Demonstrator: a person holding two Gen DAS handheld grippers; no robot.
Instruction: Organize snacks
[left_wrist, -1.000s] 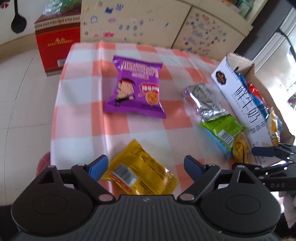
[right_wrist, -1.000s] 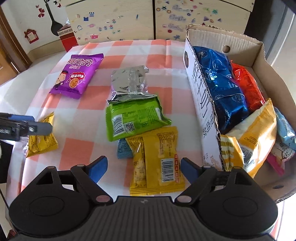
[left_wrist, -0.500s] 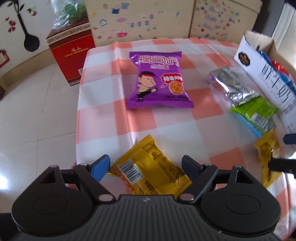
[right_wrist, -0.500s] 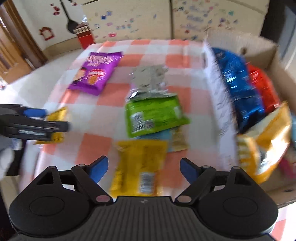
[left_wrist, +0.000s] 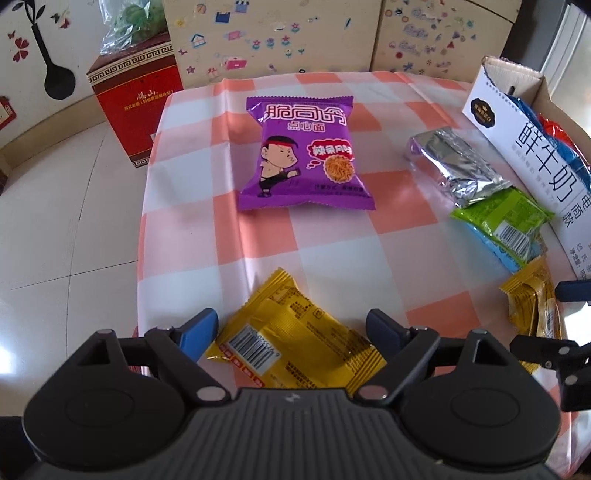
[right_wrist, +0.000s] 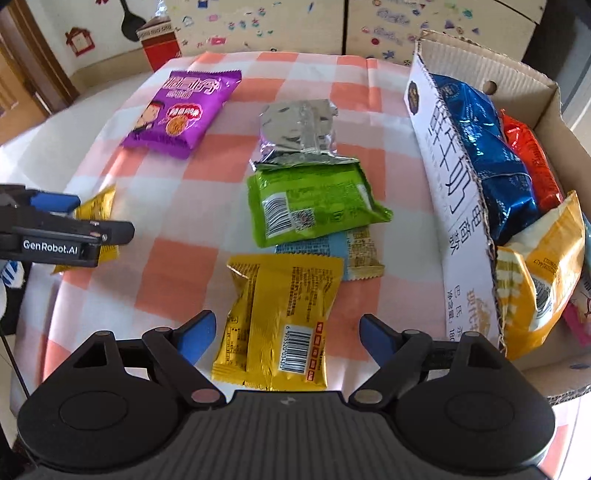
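Loose snack packets lie on a pink-and-white checked tablecloth (left_wrist: 325, 251). My left gripper (left_wrist: 291, 325) points down over a yellow packet (left_wrist: 295, 343) near the table's left edge. Its jaws are opening, the packet lies between them, and the pads stand clear of it. My right gripper (right_wrist: 287, 325) is open above a second yellow packet (right_wrist: 284, 302), not touching it. A cardboard box (right_wrist: 458, 236) at the right holds blue, red and yellow bags. From the right wrist view the left gripper (right_wrist: 74, 225) shows at the far left.
A purple packet (left_wrist: 304, 155) lies mid-table. A silver packet (right_wrist: 299, 129), a green one (right_wrist: 310, 206) and a light-blue one (right_wrist: 332, 251) overlap beside the box. On the floor past the table's left edge stands a red box (left_wrist: 136, 96).
The left wrist view has rolled and swung left, so the table now looks squarer. The right wrist view shifted slightly. Each yellow packet still lies between its gripper's fingers.
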